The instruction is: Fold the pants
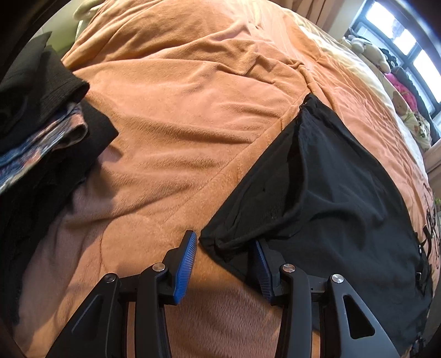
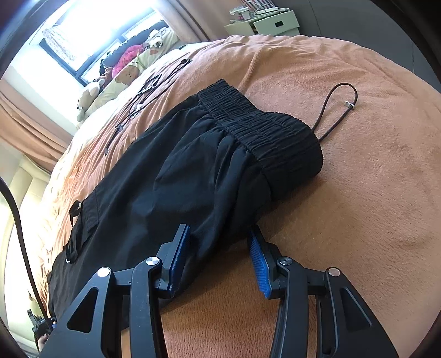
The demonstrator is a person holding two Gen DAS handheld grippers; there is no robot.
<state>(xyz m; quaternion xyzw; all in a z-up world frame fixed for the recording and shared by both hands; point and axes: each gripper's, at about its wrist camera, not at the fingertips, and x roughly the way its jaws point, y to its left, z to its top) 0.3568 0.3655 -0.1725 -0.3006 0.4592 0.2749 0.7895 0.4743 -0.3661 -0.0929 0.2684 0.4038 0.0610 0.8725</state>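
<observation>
Black pants [image 1: 330,198] lie on an orange blanket [image 1: 179,110], folded lengthwise. In the left wrist view my left gripper [image 1: 226,242] is open at the leg-cuff end, with the cuff corner between its blue pads. In the right wrist view the pants [image 2: 179,176] show their elastic waistband [image 2: 261,129] and a drawstring loop [image 2: 339,104]. My right gripper [image 2: 220,234] is open, straddling the near edge of the pants below the waistband.
A stack of folded clothes [image 1: 41,124] sits at the left of the bed. Stuffed toys [image 2: 132,63] line the window side. Black cords [image 2: 146,91] lie on the blanket beyond the pants. A white box [image 2: 264,22] stands past the bed.
</observation>
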